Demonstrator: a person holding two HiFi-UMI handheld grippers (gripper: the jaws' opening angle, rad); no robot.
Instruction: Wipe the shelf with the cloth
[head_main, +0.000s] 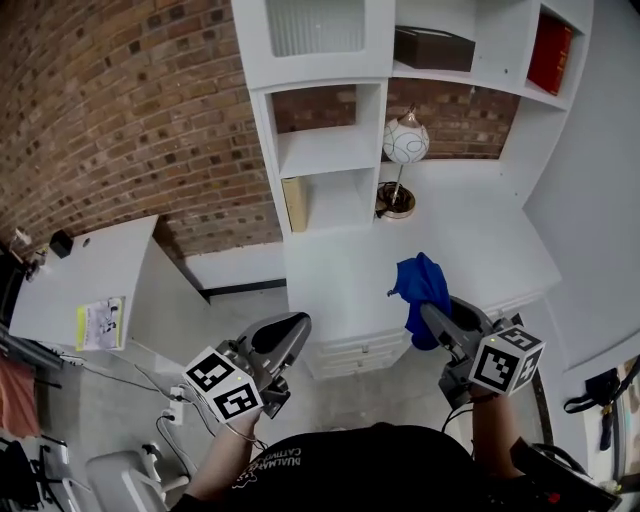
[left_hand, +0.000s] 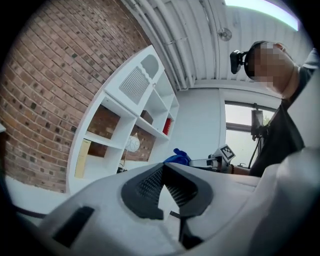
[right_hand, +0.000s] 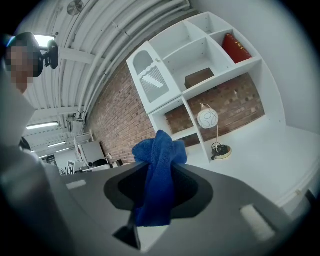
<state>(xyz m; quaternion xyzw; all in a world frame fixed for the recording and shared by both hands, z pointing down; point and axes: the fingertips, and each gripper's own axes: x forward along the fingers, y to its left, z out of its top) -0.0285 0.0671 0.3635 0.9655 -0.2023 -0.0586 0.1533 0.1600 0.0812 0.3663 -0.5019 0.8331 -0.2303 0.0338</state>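
Landmark: the shelf, white with open compartments, set against a brick wall.
Left claw: closed on nothing, its dark ribbed pads meeting at the tips. It is held low, off the shelf's lower left corner and well apart from it.
Right claw: clamped on the cloth, out in front of the shelf's wide lower bay and pointing toward it.
Cloth: blue and bunched, pinched between the right claw's jaws. A tuft stands past the tips and the rest hangs back between the pads. It is carried in the air in front of the shelf, apart from its boards.
Surface: white, running out from the shelf's foot, with drawers under its front edge.
Lamp: round white globe on a brass base, standing in the shelf's wide lower bay.
Dark box: lying in an upper compartment of the shelf.
Red book: upright in the shelf's upper right compartment.
Pale book: upright against the left wall of the shelf's lowest small compartment.
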